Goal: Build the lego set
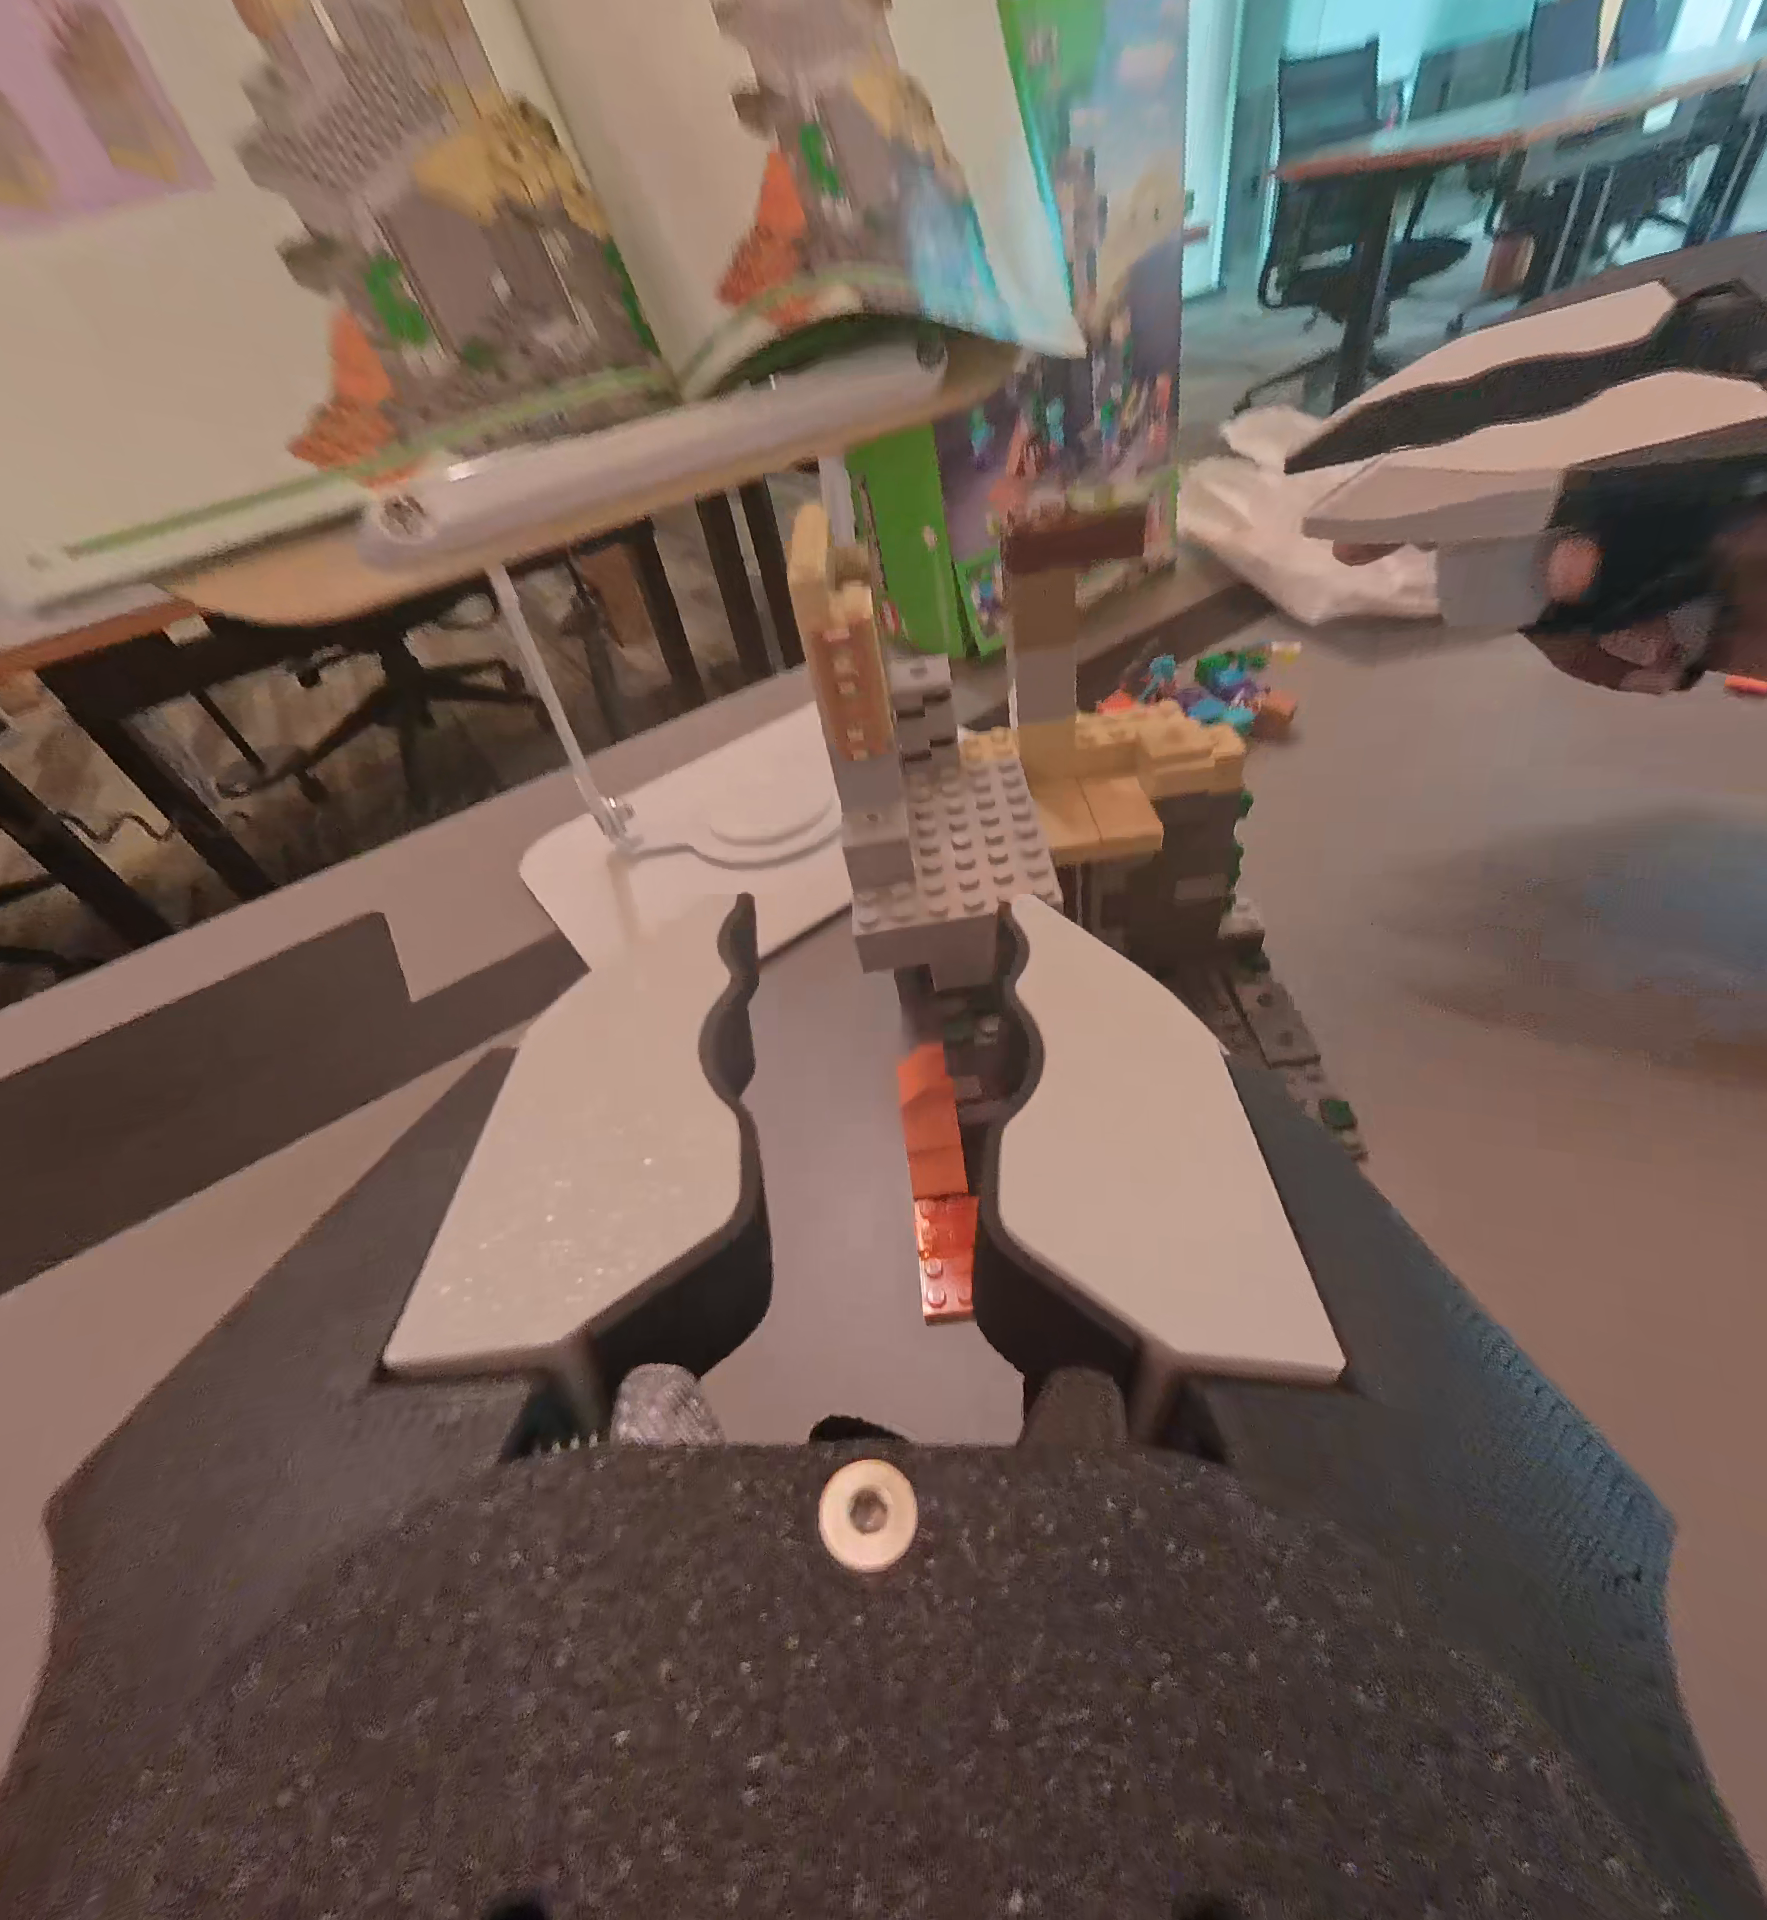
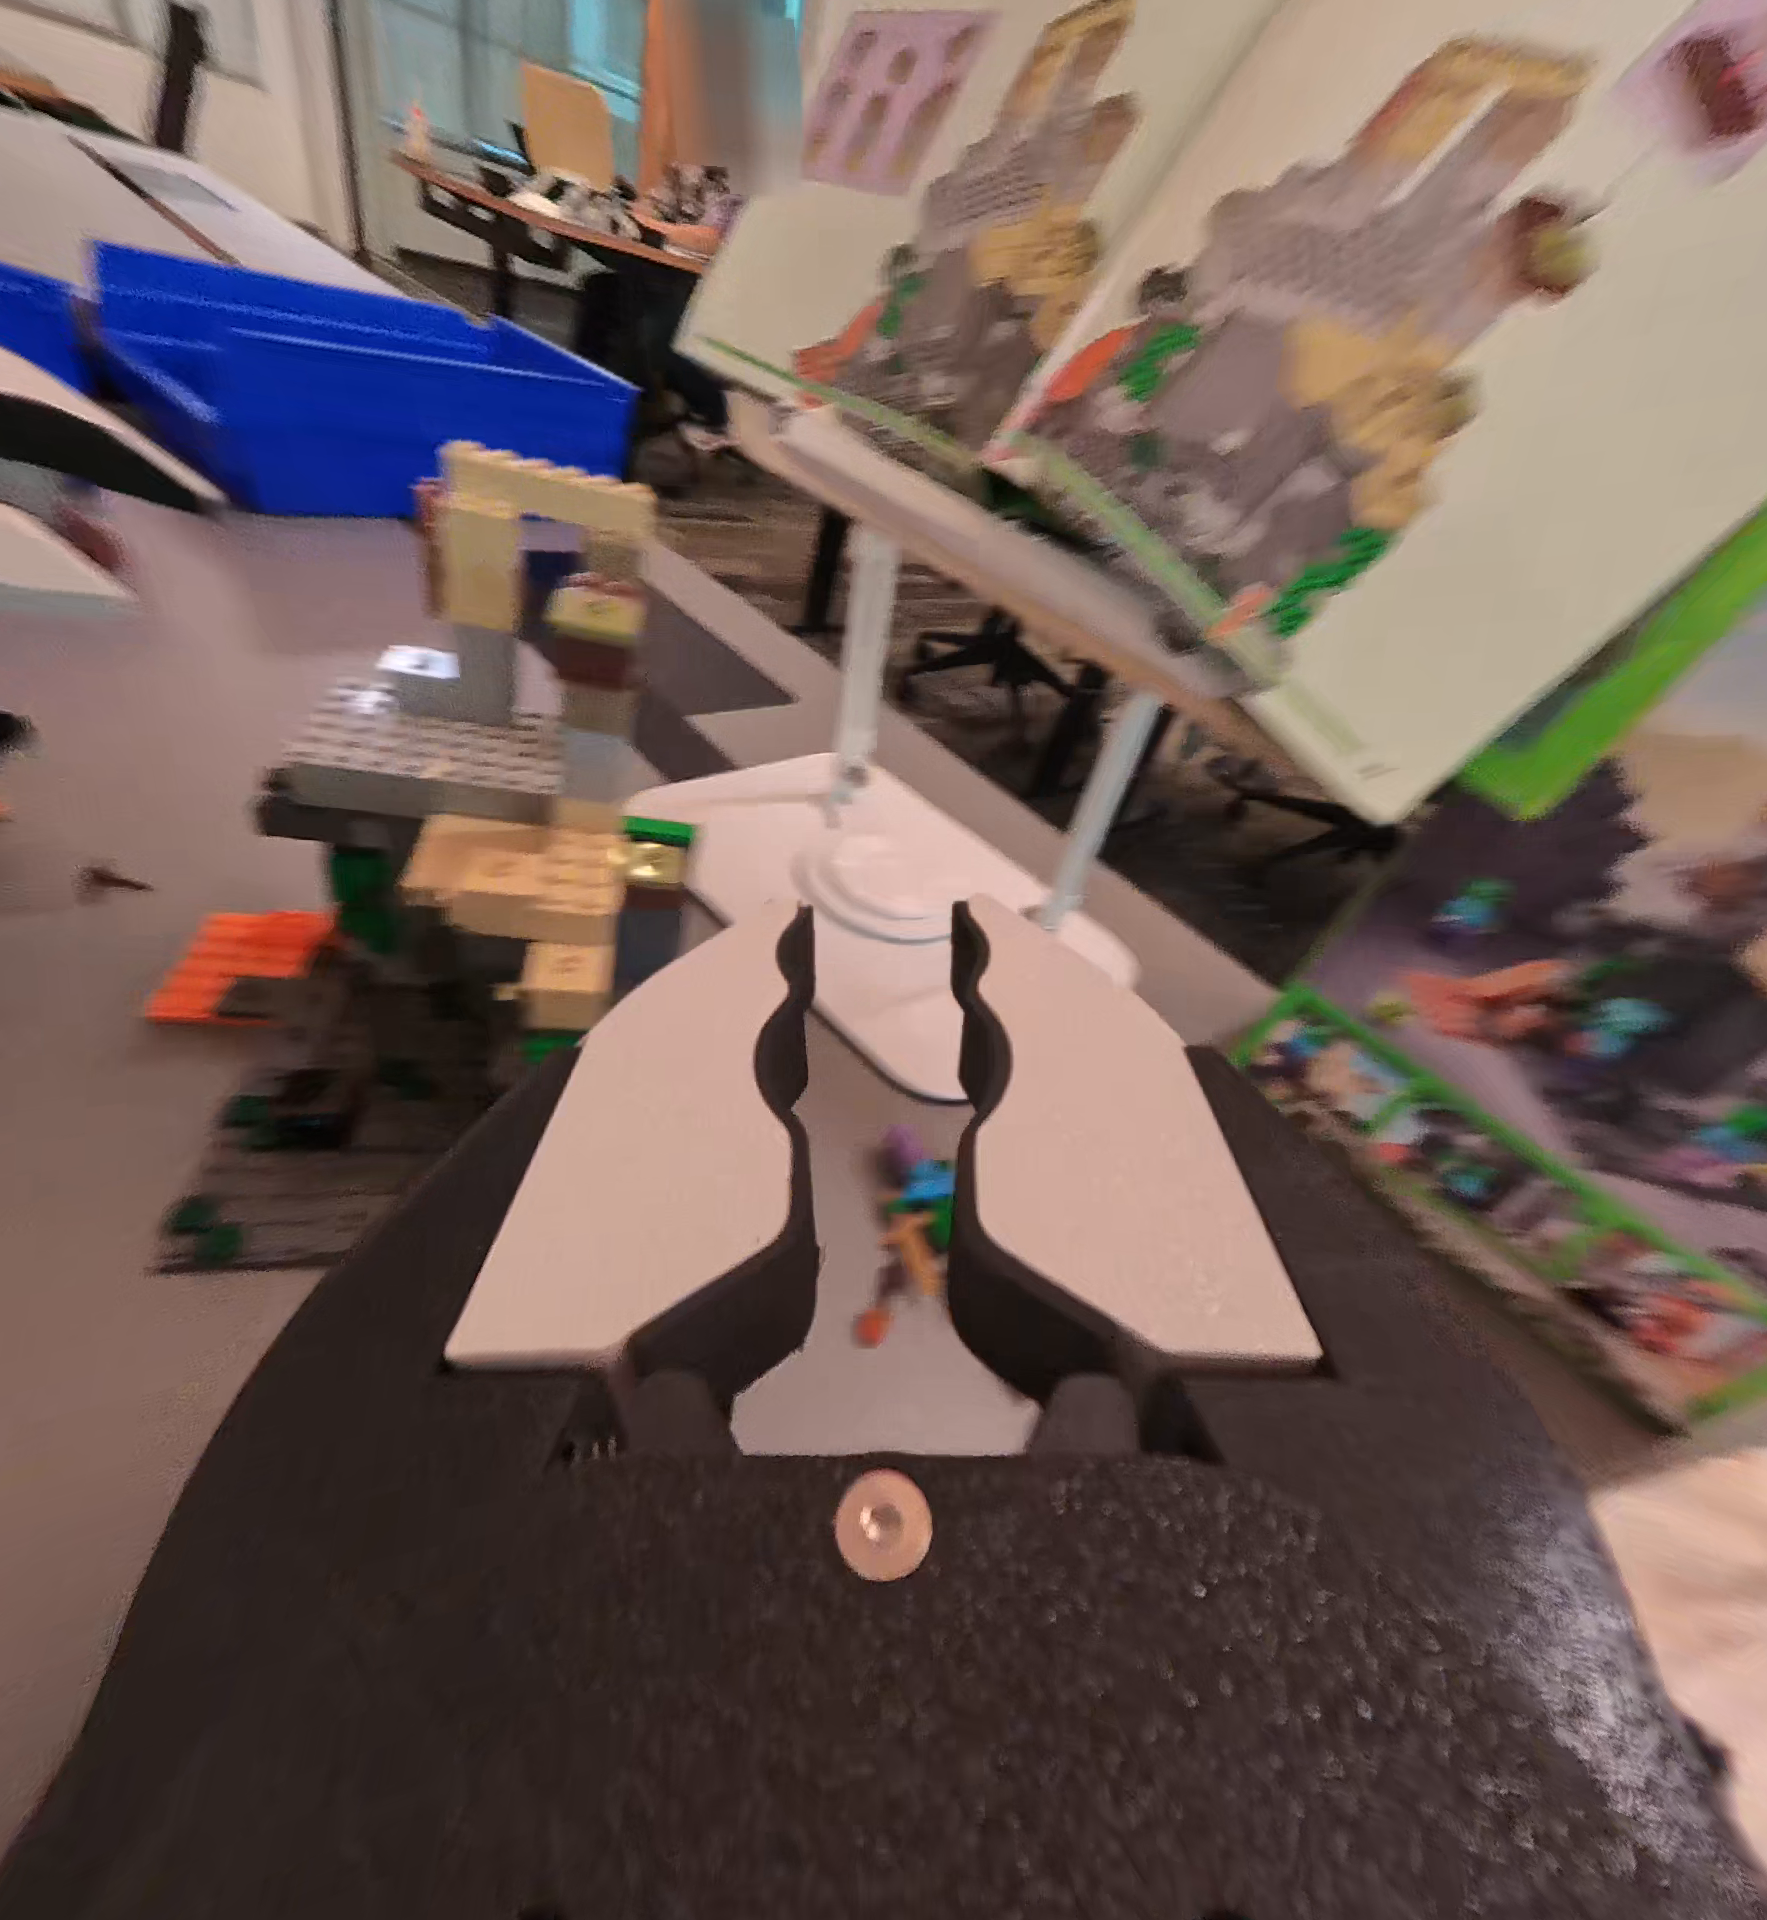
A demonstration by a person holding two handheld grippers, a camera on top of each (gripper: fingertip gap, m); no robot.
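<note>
An office room, desks and swivel chairs at the back, and a grey table (image 1: 1481,935) up front carrying everything. An instruction booklet (image 2: 1222,343) stands open on a white stand (image 2: 889,873), with the green set box (image 2: 1585,1039) beside it.

The half-built lego model (image 1: 972,831) stands mid-table: a grey studded plate on dark supports, tan blocks, two thin pillars, orange tiles running off its base. The left gripper (image 1: 879,925) sits right at the model's near edge, jaws parted, nothing pinched; whether a finger touches the grey plate I cannot tell. The right gripper (image 2: 884,925) hovers off to the side, also parted and empty, with small loose pieces (image 2: 915,1205) on the table beneath it.

The model looks light, rigid, and brittle at its joints. I'd say those pillars would snap off under a sideways push, so brace the grey plate's edge or the lower block mass. The loose bits are tiny and slick; pinch them across flat sides.
</note>
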